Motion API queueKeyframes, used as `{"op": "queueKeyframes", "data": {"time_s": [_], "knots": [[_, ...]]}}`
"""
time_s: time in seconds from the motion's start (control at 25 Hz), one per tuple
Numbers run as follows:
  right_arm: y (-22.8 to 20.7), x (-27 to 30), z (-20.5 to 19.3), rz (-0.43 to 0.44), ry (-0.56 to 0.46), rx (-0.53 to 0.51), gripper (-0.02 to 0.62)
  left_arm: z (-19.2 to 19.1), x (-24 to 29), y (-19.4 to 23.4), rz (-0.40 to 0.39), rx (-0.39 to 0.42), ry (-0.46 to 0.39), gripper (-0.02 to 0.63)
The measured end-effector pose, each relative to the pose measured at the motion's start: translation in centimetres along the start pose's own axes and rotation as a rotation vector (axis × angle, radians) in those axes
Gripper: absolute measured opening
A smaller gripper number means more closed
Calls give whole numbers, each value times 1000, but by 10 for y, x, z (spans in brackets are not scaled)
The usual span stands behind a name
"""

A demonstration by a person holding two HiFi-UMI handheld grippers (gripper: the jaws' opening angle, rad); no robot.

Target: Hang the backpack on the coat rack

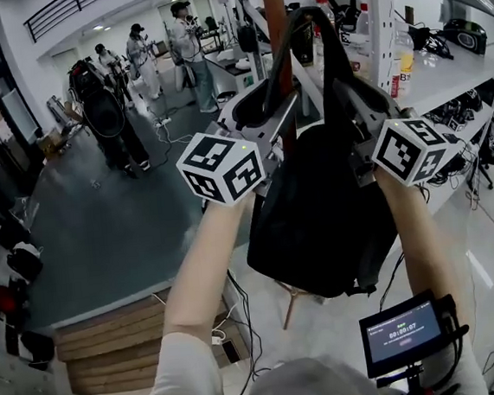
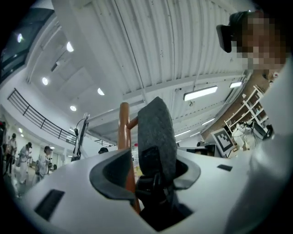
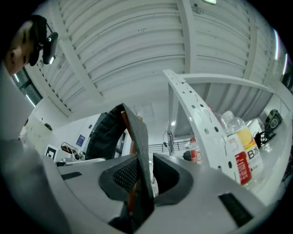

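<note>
Where backpack meets rack, screen 00:00:07

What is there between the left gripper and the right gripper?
The black backpack hangs there, and the brown coat rack pole rises by its straps; the head view shows both.
</note>
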State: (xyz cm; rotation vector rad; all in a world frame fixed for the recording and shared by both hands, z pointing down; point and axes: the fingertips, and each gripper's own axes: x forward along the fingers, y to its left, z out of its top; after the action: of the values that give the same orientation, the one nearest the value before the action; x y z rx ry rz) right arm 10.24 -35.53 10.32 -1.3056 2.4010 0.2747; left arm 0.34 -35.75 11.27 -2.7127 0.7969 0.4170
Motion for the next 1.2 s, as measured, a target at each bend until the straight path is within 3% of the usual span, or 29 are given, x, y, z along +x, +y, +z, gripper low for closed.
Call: {"op": "queueKeyframes", "data": {"time_s": [0.2, 0.4, 0.64, 0.8, 0.92, 1.04, 1.2], "knots": [[6, -24, 10, 14, -201, 41, 91, -3, -20, -12, -10, 18, -39, 237], [20, -51, 21, 38, -272, 96, 94, 6, -61, -26, 12, -14, -112, 242], [54, -88, 34, 47, -357, 20, 94, 24, -113, -67, 51, 35, -205, 241], [59, -111, 40, 34, -453, -3, 94, 10, -125, -84, 55, 26, -182, 241], [61, -120, 47, 107, -532, 70, 93, -11, -124, -87, 75, 42, -132, 241], [67, -115, 41, 156, -476, 116, 93, -30, -122, -85, 92, 31, -91, 241], [75, -121, 17, 151, -392, 162, 92, -47, -124, -79, 112, 11, -60, 241]]}}
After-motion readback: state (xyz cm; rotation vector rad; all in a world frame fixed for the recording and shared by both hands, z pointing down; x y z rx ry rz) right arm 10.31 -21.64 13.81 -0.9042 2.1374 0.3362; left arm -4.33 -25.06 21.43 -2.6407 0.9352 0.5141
